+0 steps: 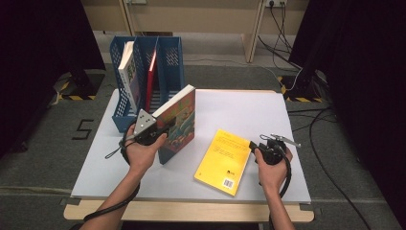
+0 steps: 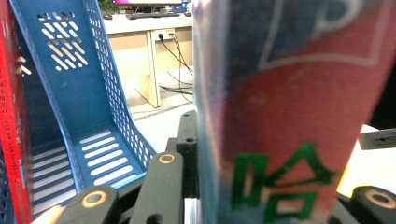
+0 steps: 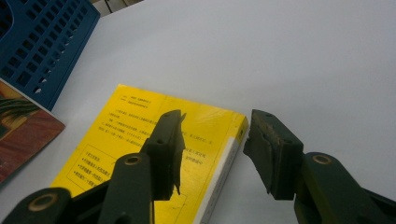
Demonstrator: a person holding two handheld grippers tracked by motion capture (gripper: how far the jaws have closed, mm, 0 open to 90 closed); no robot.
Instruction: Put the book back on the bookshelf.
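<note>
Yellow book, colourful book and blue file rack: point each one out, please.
yellow book point(image 1: 223, 160), high view, middle of its back cover.
colourful book point(image 1: 178, 123), high view, middle of its front cover.
blue file rack point(image 1: 170, 67), high view, perforated wall of its right compartment.

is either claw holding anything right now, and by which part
The left claw is shut on the colourful book, gripping its near bottom edge while it stands upright. The right claw is open beside the yellow book, holding nothing.
</note>
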